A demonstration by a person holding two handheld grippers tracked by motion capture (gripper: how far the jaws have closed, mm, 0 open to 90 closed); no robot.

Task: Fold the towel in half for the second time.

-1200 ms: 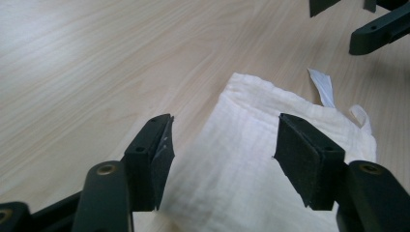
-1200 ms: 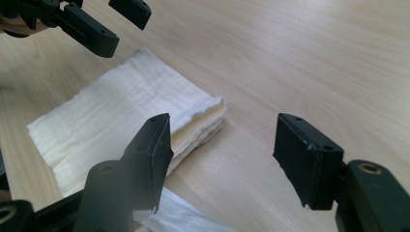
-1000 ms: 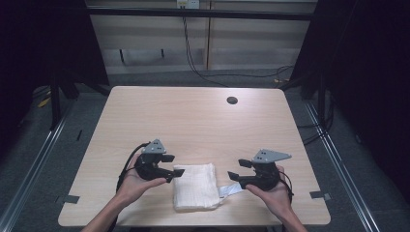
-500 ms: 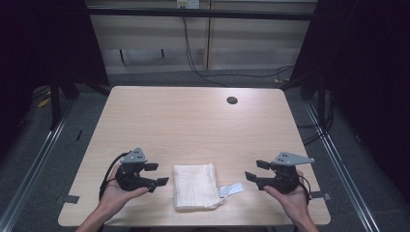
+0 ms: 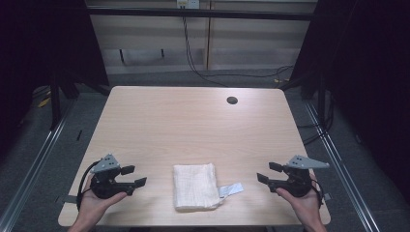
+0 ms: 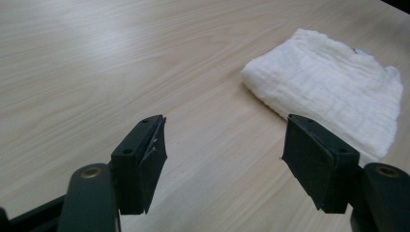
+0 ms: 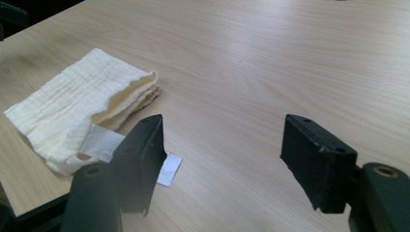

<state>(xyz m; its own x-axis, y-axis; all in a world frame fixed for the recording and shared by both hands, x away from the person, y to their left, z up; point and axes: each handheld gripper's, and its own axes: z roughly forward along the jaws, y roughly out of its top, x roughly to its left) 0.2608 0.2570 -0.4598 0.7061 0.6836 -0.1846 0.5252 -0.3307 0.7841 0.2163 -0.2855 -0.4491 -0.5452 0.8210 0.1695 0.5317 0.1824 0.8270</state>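
Pale wood desk (image 5: 193, 125), dark hole (image 5: 232, 100) at 1 o'clock; folded white cloth (image 5: 194, 186) at 6 o'clock, tag (image 5: 231, 190) blank. Left hand-held gripper (image 5: 134, 176) and right hand-held gripper (image 5: 269, 172): jaws apart, empty, the right's just opening.

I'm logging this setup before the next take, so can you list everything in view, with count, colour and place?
Folded cloth: one, cream-white, near the table's front edge, between the two grippers, touched by neither.
Label tag: one, white, sticking out from the cloth's right side, flat on the table.
Table: one, light wood top.
Round hole: one, dark, in the tabletop near the far right corner.
Cables: several, black, on the floor and wall behind the table.
Left gripper: one, black with grey plate, front left of the table, jaws open, empty.
Right gripper: one, black with grey plate, front right, jaws open, empty.
Hands: two, each holding a gripper at the table's front edge.
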